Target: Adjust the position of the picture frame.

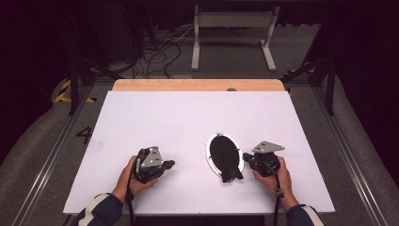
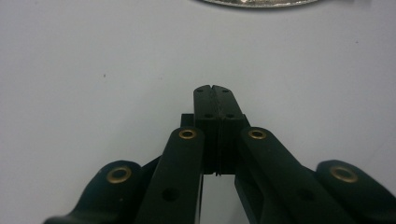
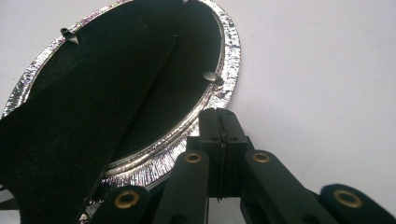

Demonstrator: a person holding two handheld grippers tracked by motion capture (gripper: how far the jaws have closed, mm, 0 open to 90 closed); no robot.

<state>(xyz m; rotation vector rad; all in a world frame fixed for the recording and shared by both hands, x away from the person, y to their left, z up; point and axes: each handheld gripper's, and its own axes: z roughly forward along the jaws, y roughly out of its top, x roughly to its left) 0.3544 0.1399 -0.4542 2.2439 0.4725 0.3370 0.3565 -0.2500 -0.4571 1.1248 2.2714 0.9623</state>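
Oval silver frame with black backing lies near the white table's front edge. Right gripper touches its rim, jaws closed, empty; left gripper, closed and empty, sits well apart on open surface.

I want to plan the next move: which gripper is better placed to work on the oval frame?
The right gripper: its closed jaws sit at the oval frame rim. The left gripper, also closed, rests apart on the white table.

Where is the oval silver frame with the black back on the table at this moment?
In the high view, the oval silver frame lies on the white table, near its front edge and right of centre, just left of the right tongs, whose closed tips reach its rim.
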